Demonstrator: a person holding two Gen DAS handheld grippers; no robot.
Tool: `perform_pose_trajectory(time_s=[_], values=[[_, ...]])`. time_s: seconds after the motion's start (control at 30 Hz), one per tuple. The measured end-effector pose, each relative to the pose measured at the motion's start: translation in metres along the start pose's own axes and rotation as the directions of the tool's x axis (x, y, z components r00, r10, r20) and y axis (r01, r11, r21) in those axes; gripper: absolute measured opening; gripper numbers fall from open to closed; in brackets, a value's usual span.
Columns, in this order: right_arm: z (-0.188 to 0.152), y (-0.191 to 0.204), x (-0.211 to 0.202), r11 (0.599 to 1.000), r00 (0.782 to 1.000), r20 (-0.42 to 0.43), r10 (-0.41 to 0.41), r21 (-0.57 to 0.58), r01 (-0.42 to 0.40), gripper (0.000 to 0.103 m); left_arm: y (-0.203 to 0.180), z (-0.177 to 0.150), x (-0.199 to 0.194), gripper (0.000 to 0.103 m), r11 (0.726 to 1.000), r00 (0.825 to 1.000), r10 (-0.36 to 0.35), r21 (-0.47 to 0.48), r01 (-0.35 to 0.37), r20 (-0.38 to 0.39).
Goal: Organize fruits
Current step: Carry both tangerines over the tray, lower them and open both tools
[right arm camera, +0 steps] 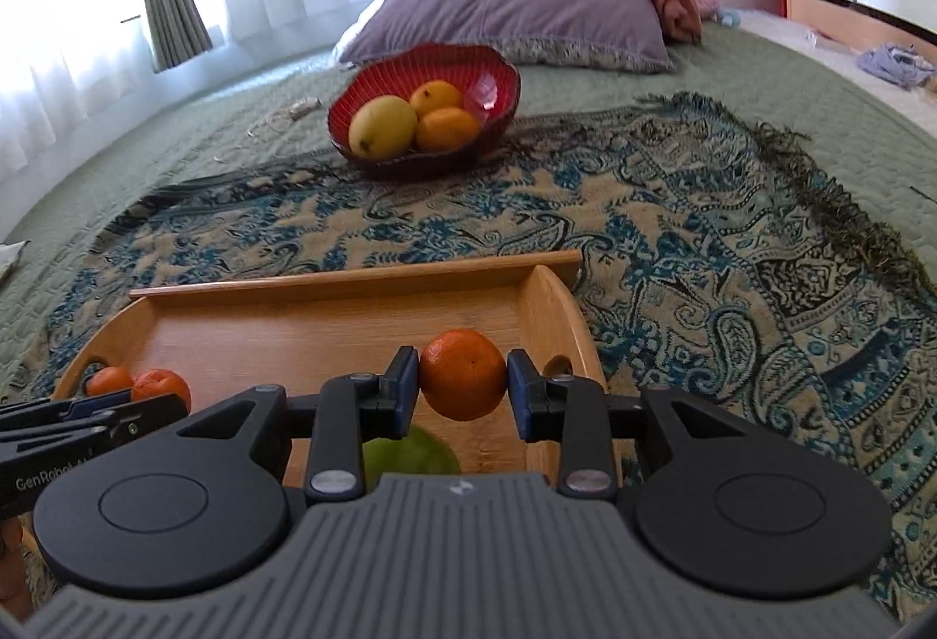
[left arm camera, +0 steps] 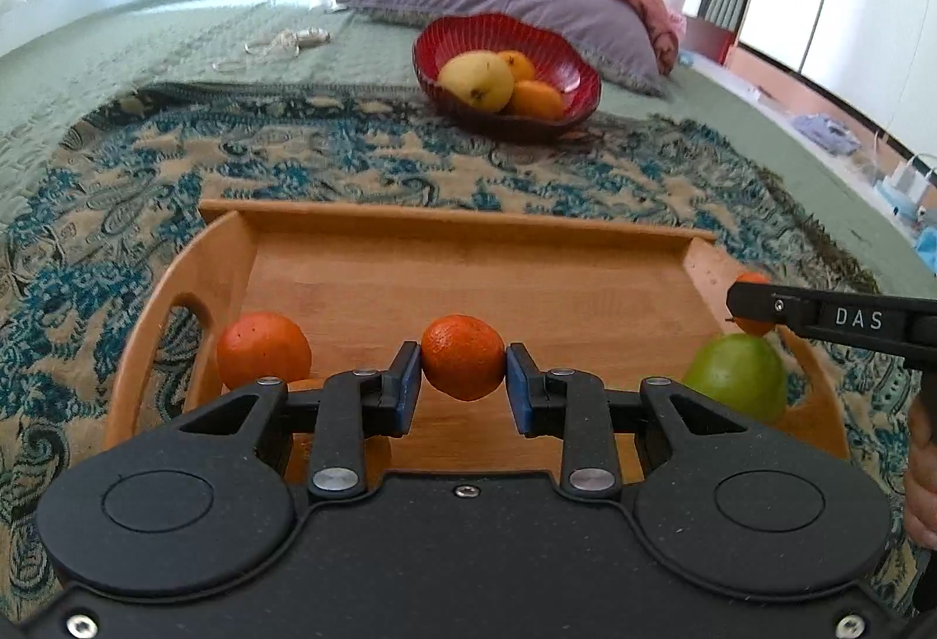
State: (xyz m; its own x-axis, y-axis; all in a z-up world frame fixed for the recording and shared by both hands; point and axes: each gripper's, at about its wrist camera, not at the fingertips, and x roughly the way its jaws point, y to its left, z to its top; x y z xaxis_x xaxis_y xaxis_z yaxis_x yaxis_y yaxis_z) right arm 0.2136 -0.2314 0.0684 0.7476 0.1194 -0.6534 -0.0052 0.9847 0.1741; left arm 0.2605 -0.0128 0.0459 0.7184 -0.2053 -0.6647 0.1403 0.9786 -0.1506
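Both tongs were mid-transfer: left tongs (left arm camera: 463,376) clamped one orange (left arm camera: 463,356), right tongs (right arm camera: 463,387) clamped another orange (right arm camera: 462,373), both above the wooden tray (left arm camera: 468,229). Next, probably: carry them to the red bowl (right arm camera: 492,71) on the bed; release gently.

The left tongs (left arm camera: 462,375) grip a small round orange mandarin (left arm camera: 462,356) above the rectangular wooden tray (left arm camera: 468,229); another orange mandarin (left arm camera: 263,349) lies in the tray to their left, a round green fruit (left arm camera: 738,375) to their right. The right tongs (right arm camera: 462,387) grip a second orange mandarin (right arm camera: 462,372) above that fruit. Ahead of both, on the patterned fringed blanket (right arm camera: 703,241), sits the red ribbed bowl (right arm camera: 486,71) with three yellow fruits in it; behind it lies a purple fabric pillow (right arm camera: 515,12).
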Motion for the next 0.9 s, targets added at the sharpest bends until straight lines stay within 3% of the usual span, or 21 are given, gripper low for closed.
perform_pose_trajectory(time_s=[0.7,0.87,0.9], values=[[0.001,0.0,0.013,1.0,0.999,-0.043,0.005,0.008,-0.005,0.037,-0.004,0.001,0.003,0.03,0.999,0.999,0.007,0.054,-0.004,-0.047],[0.0,0.0,0.01,1.0,0.999,-0.04,0.012,0.012,-0.011,0.046,-0.005,-0.001,-0.001,0.031,0.999,0.999,0.009,0.046,-0.007,-0.048],[0.0,0.0,0.008,1.0,0.999,-0.037,0.013,0.012,-0.012,0.047,-0.006,-0.002,-0.003,0.035,0.999,0.999,0.007,0.041,-0.005,-0.046]])
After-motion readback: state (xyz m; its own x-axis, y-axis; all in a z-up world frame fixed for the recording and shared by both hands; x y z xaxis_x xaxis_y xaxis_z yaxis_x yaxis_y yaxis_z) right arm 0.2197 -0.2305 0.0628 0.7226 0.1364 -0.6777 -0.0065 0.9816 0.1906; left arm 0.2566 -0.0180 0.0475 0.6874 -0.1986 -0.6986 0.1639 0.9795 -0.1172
